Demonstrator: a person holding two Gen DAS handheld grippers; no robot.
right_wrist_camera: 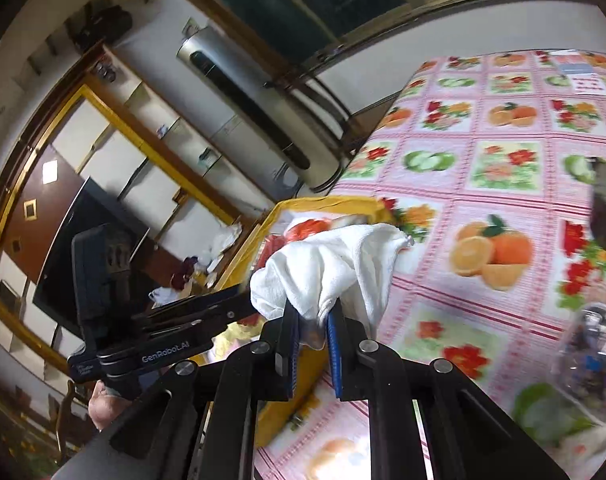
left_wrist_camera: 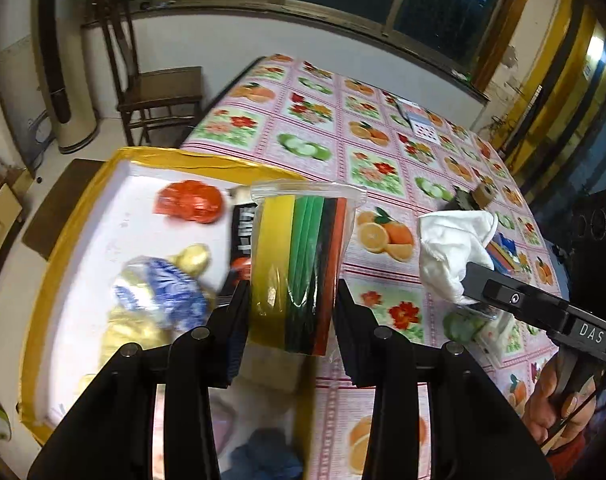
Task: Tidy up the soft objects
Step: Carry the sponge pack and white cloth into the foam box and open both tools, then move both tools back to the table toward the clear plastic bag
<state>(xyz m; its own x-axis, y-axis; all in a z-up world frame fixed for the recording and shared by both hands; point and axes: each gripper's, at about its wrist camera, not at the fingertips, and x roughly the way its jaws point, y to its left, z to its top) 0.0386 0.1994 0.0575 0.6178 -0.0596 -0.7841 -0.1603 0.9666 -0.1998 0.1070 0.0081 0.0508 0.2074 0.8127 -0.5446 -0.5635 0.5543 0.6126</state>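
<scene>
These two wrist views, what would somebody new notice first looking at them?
Probably the clear bag of yellow, green and red sheets, held up between the left gripper fingers just over the yellow-rimmed box. Next, the white cloth pinched in the right gripper, raised above the fruit-and-flower tablecloth near the box's edge. Inside the box lie a red item and a blue-and-white bundle, both blurred.

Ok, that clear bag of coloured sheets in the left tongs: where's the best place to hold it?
Keep to the lower half, across the flat faces. The bag of coloured sheets stands upright between the left tongs, whose pads come in from either side against the stack's thickness. The stack stiffens it there; the empty plastic top above the sheets would crumple. Whether the pads are pressing is unclear.
</scene>
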